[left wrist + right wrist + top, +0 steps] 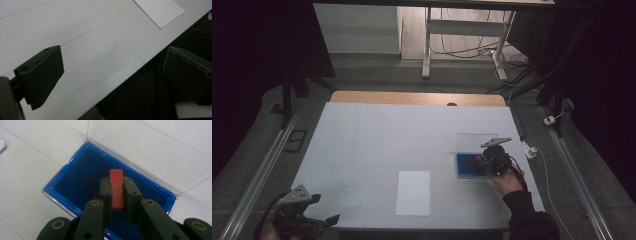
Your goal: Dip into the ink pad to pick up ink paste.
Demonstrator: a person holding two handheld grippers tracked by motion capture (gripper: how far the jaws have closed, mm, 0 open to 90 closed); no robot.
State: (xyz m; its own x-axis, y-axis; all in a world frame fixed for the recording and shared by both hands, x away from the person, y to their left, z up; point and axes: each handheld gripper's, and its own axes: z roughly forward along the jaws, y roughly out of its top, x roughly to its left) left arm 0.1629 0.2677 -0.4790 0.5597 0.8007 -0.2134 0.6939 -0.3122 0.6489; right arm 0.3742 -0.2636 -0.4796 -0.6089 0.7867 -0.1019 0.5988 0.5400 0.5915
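Trouble if the red block slips

Right gripper squeezes a small red block over the blue box near the table's right edge. Loose hold, and it drops crooked. Left gripper waits wide apart at the near left corner.

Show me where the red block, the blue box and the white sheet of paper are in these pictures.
red block (116, 188): right gripper view, its top face between the fingers.
blue box (75, 180): right gripper view, its dark blue lining.
white sheet of paper (413, 192): high view, its middle.
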